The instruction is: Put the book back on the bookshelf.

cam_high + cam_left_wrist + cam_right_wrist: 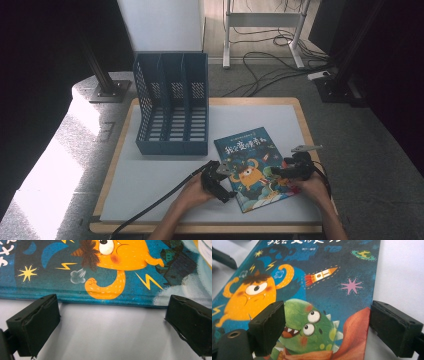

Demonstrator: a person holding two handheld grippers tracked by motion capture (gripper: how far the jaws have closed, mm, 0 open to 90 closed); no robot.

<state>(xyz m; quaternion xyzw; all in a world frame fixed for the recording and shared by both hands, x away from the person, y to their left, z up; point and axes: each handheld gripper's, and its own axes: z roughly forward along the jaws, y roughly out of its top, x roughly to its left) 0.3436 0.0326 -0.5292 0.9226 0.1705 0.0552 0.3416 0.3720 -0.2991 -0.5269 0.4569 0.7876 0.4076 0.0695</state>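
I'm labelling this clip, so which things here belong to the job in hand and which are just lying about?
In the job:
picture book
left gripper, open beside the book's edge
right gripper, open over the book's corner
blue file rack, probably where it goes

Lying about:
floor cables
white stand

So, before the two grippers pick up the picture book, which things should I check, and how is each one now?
1. Blue picture book with the orange monster cover lies flat on the white table mat: ok.
2. Left gripper is open, jaws short of the book's near edge, nothing between them: ok.
3. Right gripper is over the book's opposite edge, one jaw above the cover, one beside the edge: ok.
4. Right jaws press on the book: not ok, a gap shows.
5. Blue plastic three-slot file holder stands upright, slots empty: ok.
6. Book's underside is free to lift: cannot tell.
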